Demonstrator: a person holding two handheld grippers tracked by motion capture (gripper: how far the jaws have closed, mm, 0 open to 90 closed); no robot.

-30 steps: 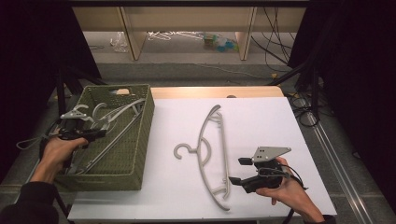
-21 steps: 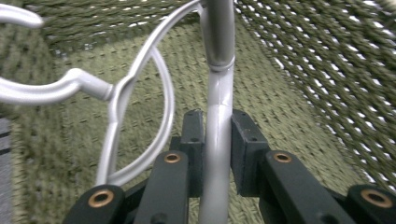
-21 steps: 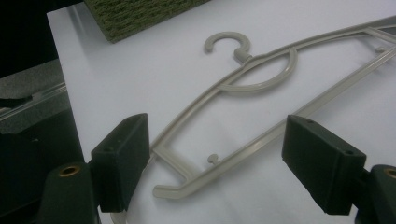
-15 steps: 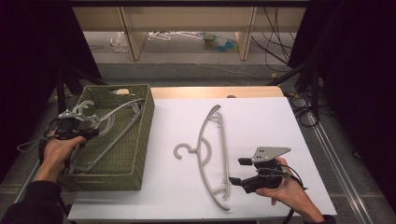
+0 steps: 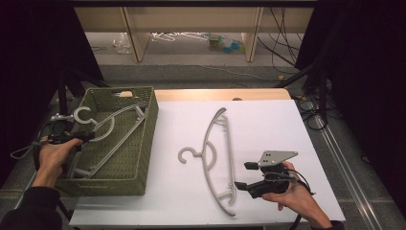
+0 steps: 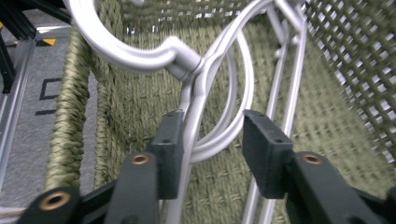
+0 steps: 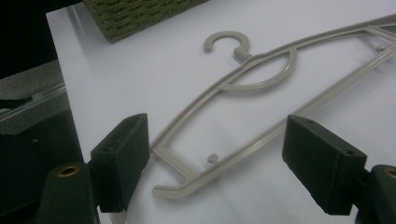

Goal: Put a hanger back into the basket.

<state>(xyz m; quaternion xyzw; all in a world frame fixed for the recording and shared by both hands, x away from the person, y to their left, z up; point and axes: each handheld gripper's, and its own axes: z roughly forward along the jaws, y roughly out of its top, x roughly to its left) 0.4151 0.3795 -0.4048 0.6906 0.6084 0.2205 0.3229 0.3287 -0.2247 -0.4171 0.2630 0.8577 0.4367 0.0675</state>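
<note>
**Desk:** What sits nearest the camera?

**Photographer:** At the near edge of the white table (image 5: pixel 268 120), the right gripper (image 5: pixel 245 175) rests in a person's hand, jaws spread wide and gripping nothing. Just ahead of it lies a grey plastic coat hanger (image 5: pixel 216 158), flat on the tabletop.

**Desk:** How does that hanger lie against the jaws?

**Photographer:** Its long axis runs from the near edge away toward the far side, hook pointing left toward the basket. In the right gripper view the hanger's near end (image 7: pixel 187 179) sits between the two open jaws and a little beyond them, touching neither. That hand is plainly the closer one; I judge a short push forward would bring the jaws round the lower bar.

**Desk:** And on the left?

**Photographer:** The left gripper (image 5: pixel 82 138) hangs over the rim of the green woven basket (image 5: pixel 143 143), where a silver hanger (image 5: pixel 112 132) leans inside, hook (image 5: pixel 82 115) up at the left wall. The jaws have just been opening. In the left gripper view the hanger's neck (image 6: pixel 194 107) stands between them, against the left pad (image 6: pixel 170 140) and apart from the right one, so the grip looks released.

**Desk:** Farther off?

**Photographer:** More hangers (image 5: pixel 177 36) lie on the floor beyond the table.
</note>
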